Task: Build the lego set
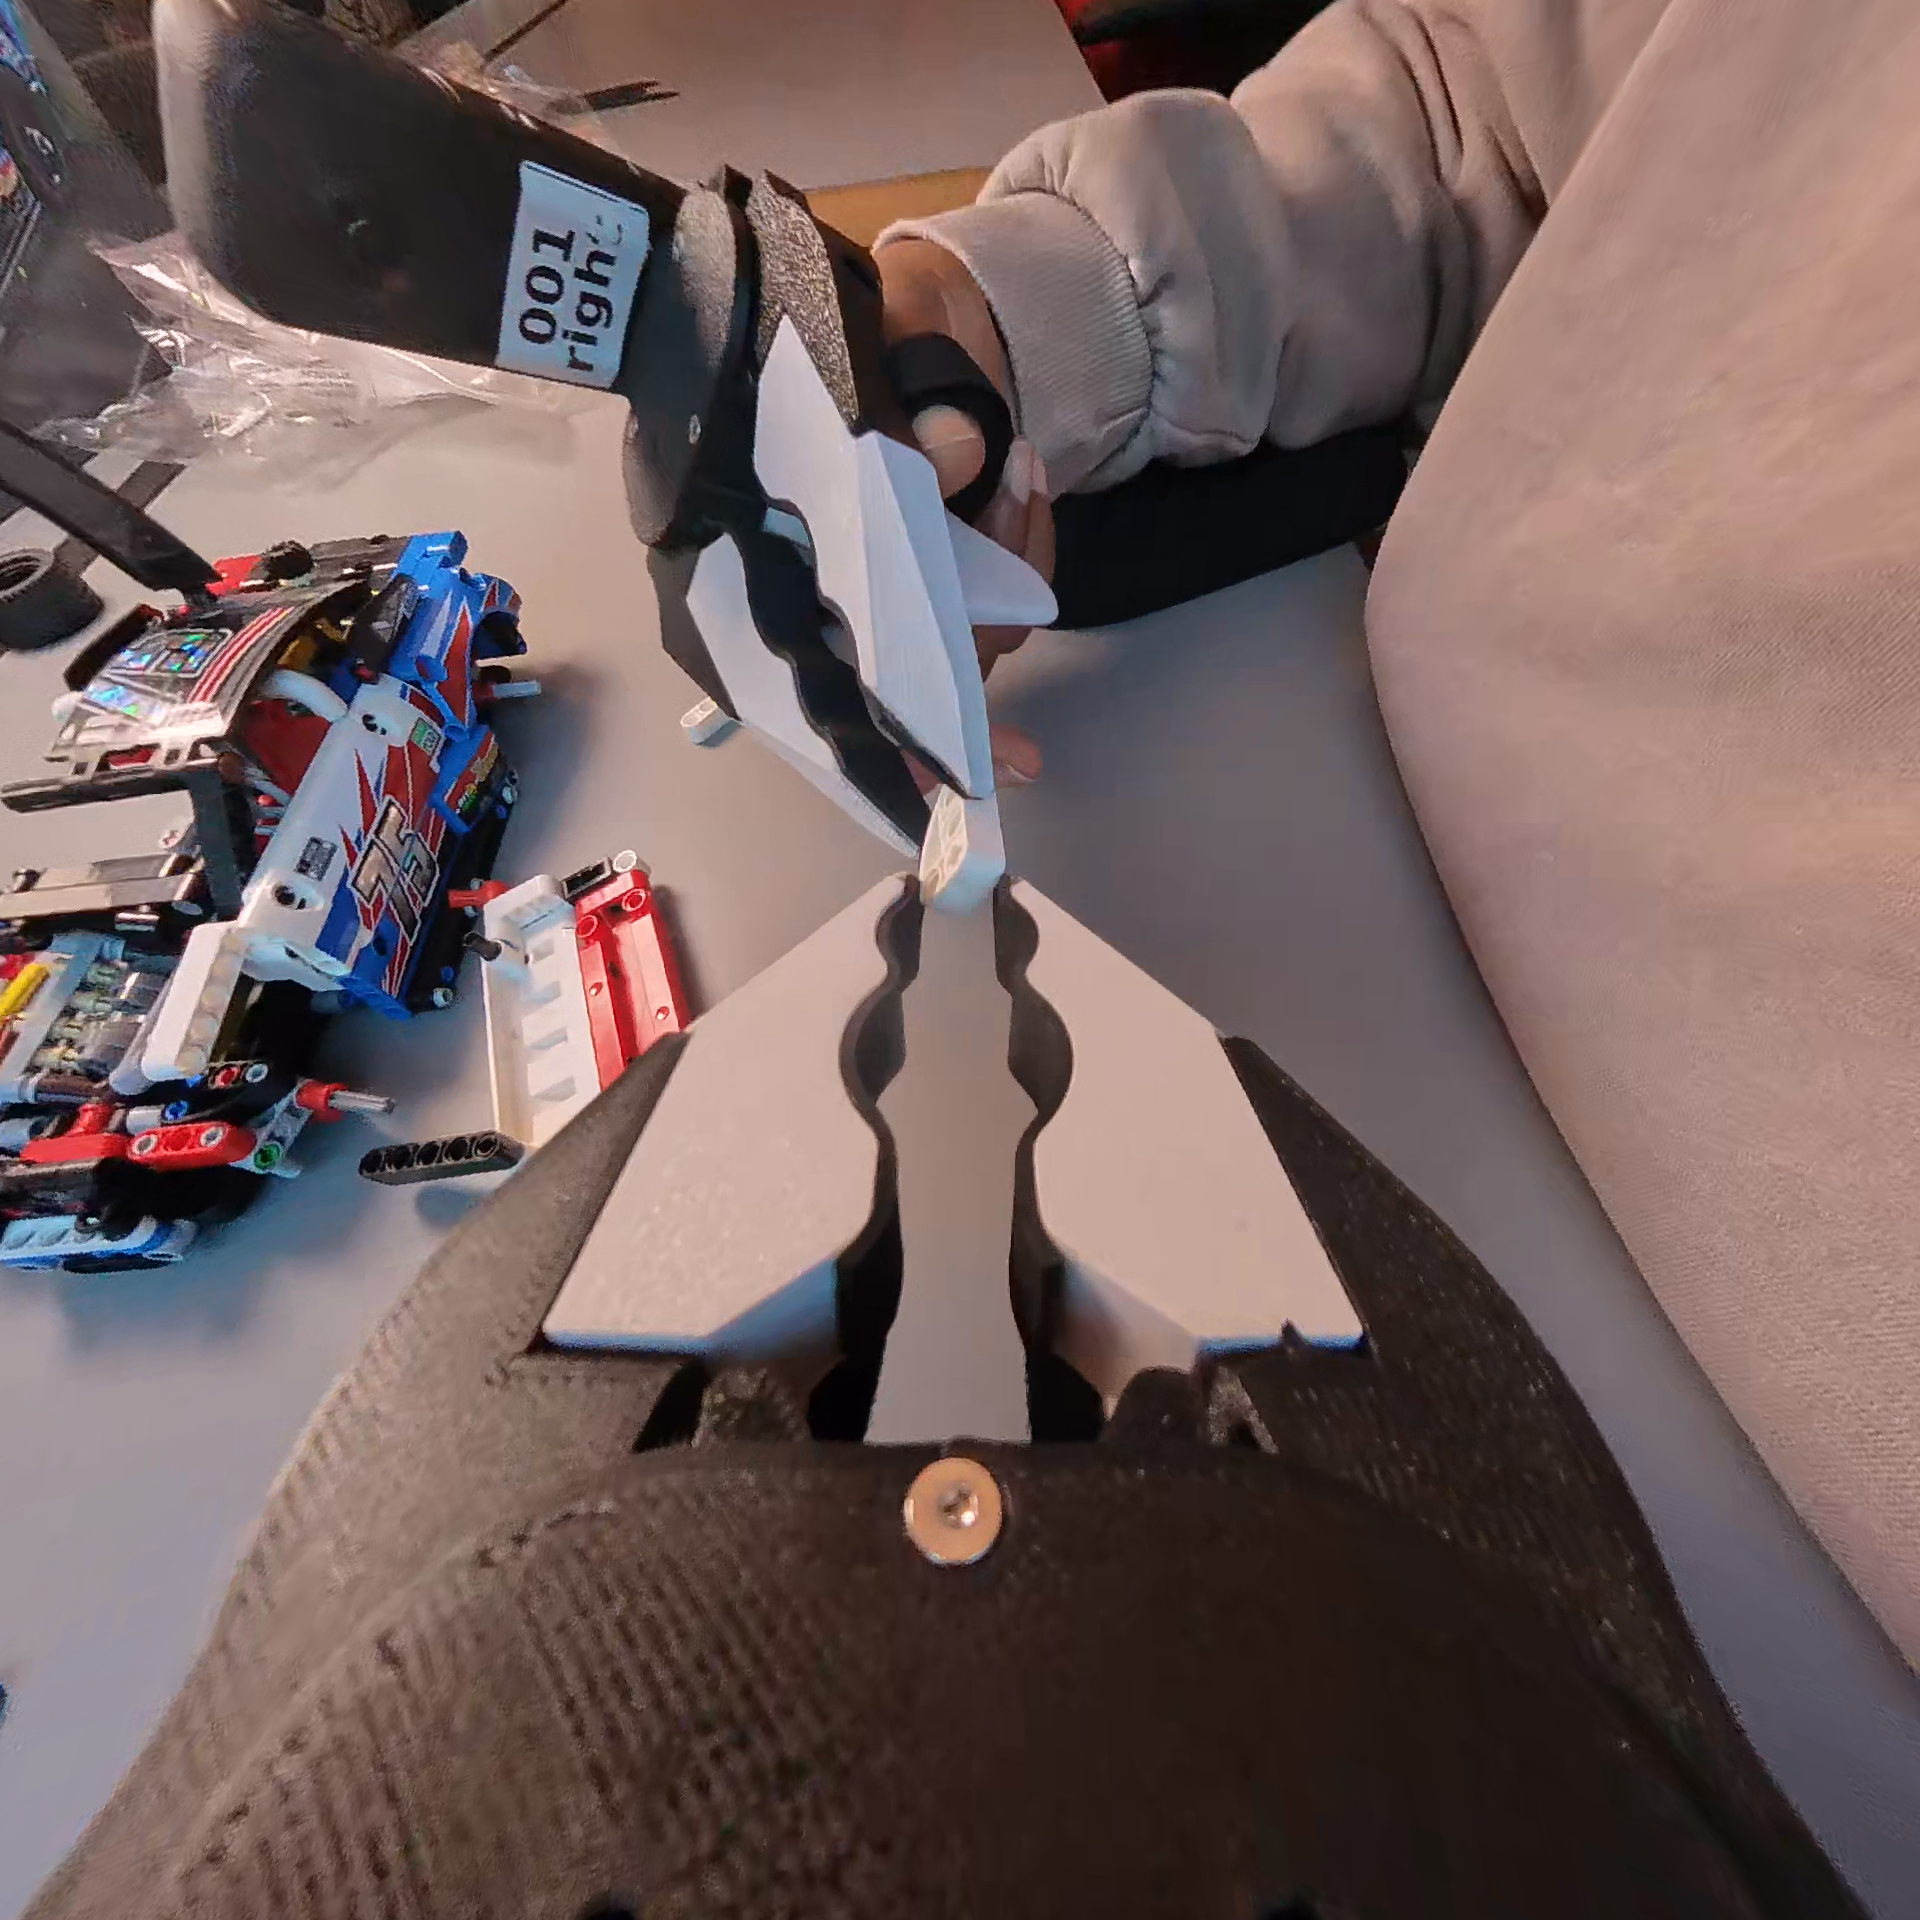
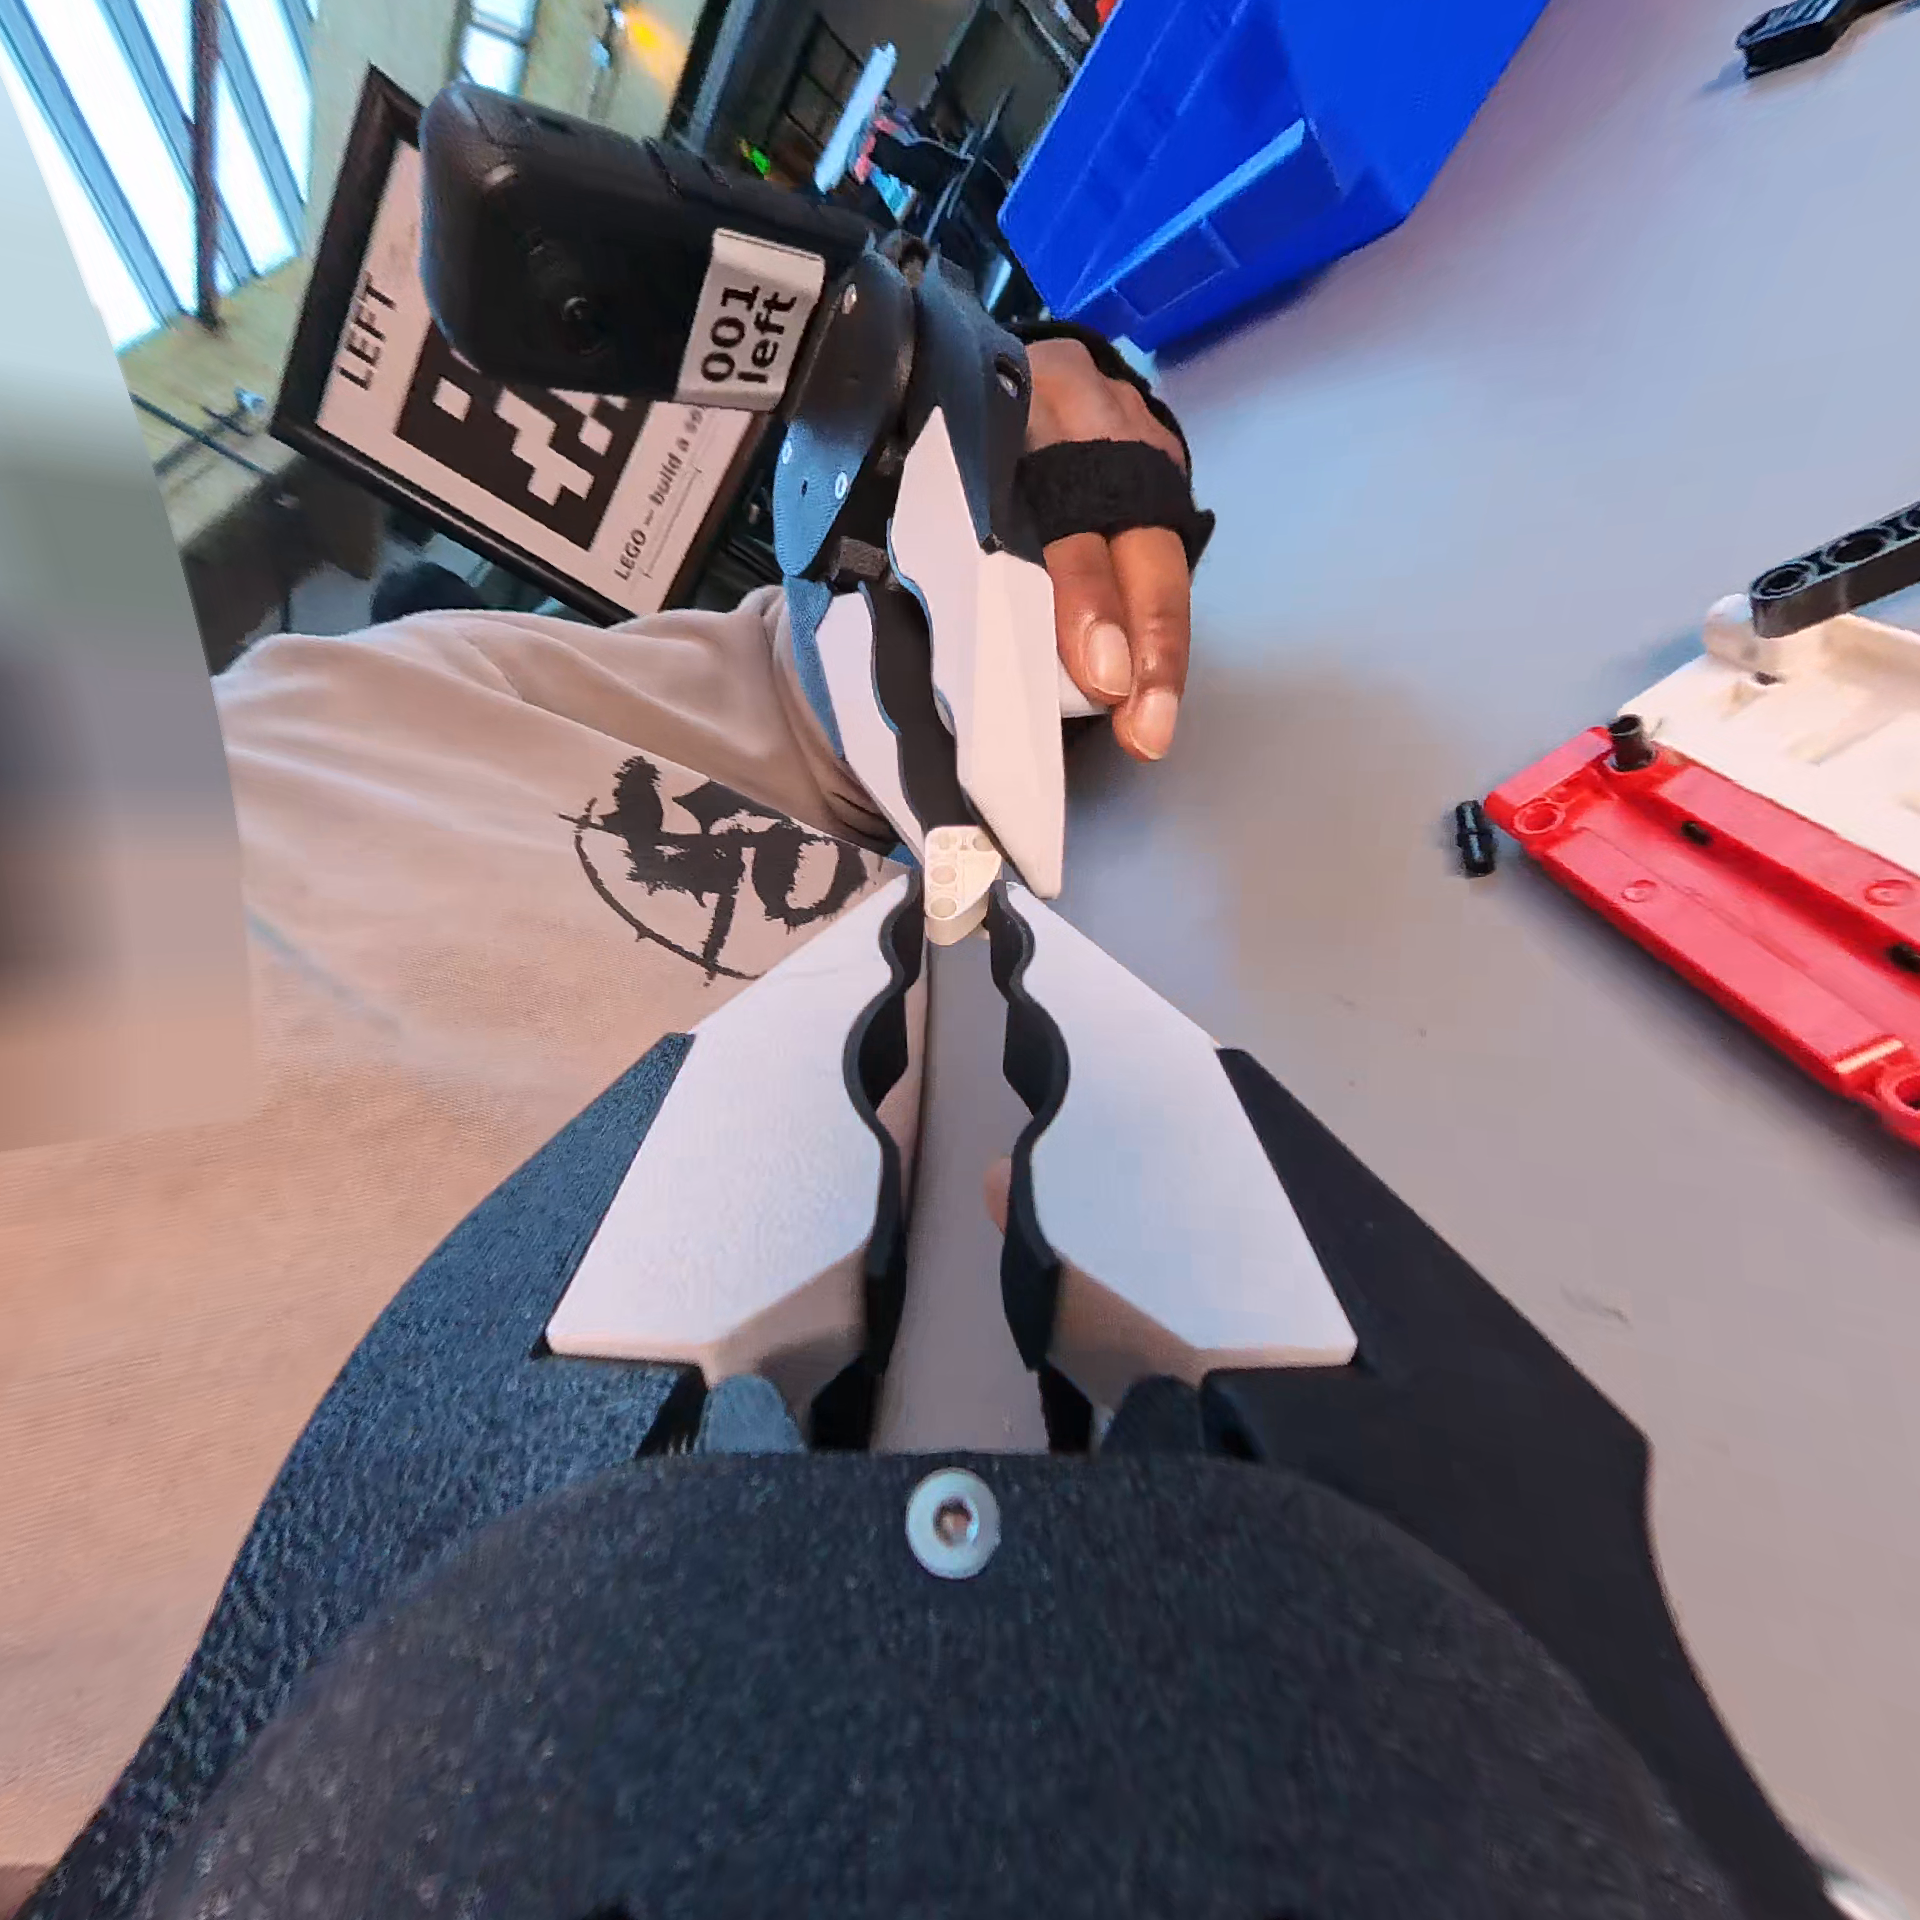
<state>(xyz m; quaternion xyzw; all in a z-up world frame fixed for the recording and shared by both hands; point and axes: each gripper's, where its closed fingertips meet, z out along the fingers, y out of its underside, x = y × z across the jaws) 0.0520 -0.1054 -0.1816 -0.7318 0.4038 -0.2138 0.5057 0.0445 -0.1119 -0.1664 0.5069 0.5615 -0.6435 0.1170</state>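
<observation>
A small white lego piece with round holes (image 1: 961,854) is pinched tip to tip between both grippers, above the grey table (image 1: 1195,831). My left gripper (image 1: 958,888) is shut on its near end. My right gripper (image 1: 948,805) comes down from the upper left and is shut on its far end. In the right wrist view the same piece (image 2: 956,883) sits between my right gripper (image 2: 958,906) and my left gripper (image 2: 977,847). A partly built blue, white and red lego car (image 1: 281,831) lies at the left.
A red and white panel assembly (image 1: 587,987), a black beam (image 1: 442,1153), a tyre (image 1: 42,603) and plastic bags (image 1: 260,343) lie near the car. In the right wrist view there are a black pin (image 2: 1470,836), a blue bin (image 2: 1247,156) and a framed marker sign (image 2: 499,436). The black pin (image 2: 1470,836) sits 9 cm or so from the ends of my left fingers.
</observation>
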